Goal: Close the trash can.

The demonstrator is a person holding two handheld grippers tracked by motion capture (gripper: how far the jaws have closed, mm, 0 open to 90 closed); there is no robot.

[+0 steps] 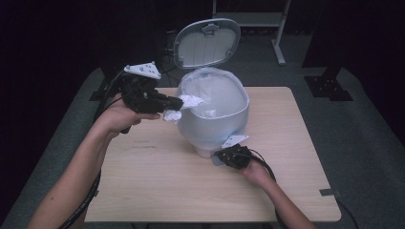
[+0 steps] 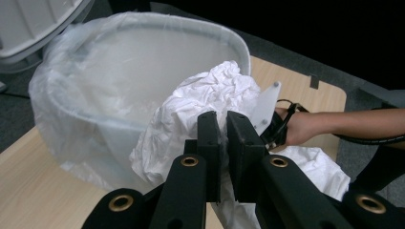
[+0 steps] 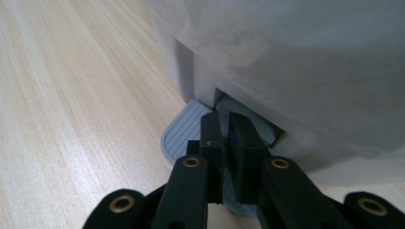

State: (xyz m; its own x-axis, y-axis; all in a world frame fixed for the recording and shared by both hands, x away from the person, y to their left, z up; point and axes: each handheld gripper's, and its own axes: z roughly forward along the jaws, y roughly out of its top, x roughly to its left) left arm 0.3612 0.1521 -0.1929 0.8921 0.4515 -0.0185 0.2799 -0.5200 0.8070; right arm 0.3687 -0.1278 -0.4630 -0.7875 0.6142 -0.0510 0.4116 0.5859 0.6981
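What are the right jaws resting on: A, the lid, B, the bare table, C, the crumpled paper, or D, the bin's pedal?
D: in the right gripper view the right gripper has its shut jaws lying on the ribbed grey pedal at the foot of the bin, whose lid stands open.

table (image 1: pixel 157 176): matt pale wood; bin (image 1: pixel 224 125): smooth plastic; tissue (image 2: pixel 205 102): crumpled paper

A light wooden table (image 1: pixel 157 191) stands on grey carpet (image 1: pixel 363 124) in a dark room, a metal frame (image 1: pixel 278 45) behind.
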